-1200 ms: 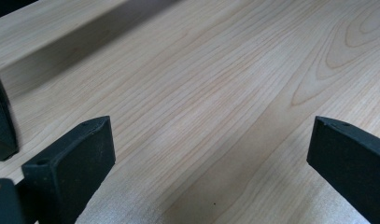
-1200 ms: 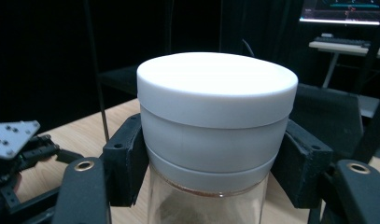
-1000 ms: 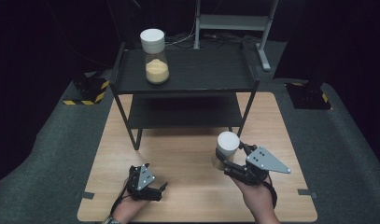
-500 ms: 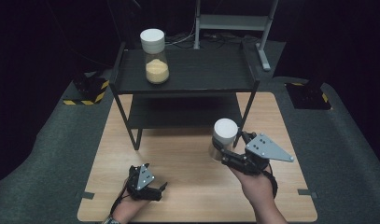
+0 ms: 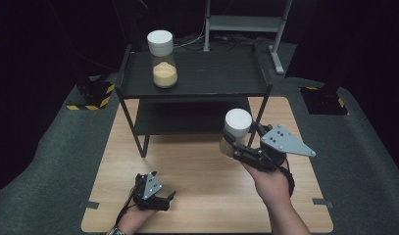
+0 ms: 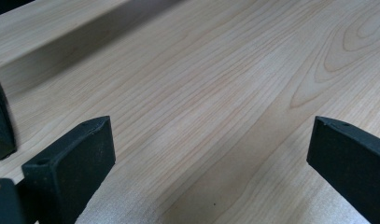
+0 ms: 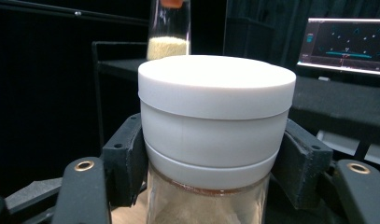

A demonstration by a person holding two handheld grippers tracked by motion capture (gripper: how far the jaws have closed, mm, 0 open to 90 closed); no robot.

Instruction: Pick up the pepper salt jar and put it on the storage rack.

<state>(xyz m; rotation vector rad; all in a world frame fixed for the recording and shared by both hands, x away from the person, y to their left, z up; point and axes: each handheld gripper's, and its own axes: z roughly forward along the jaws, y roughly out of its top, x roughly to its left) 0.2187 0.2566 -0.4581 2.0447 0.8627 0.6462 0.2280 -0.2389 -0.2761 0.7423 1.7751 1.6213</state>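
While left gripper [image 5: 155, 193] fingers gape over table [image 6: 215, 93], right gripper [image 5: 241, 147] fingers clamp white-lidded jar [image 5: 236, 131].

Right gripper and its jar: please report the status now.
Right gripper shut on jar, held above table. Left gripper open, low over table. Second jar on shelf. Nothing in the way.

Black shelf [image 5: 211, 81] on wooden table [image 5: 197, 166], jar [image 5: 162, 58] on top.
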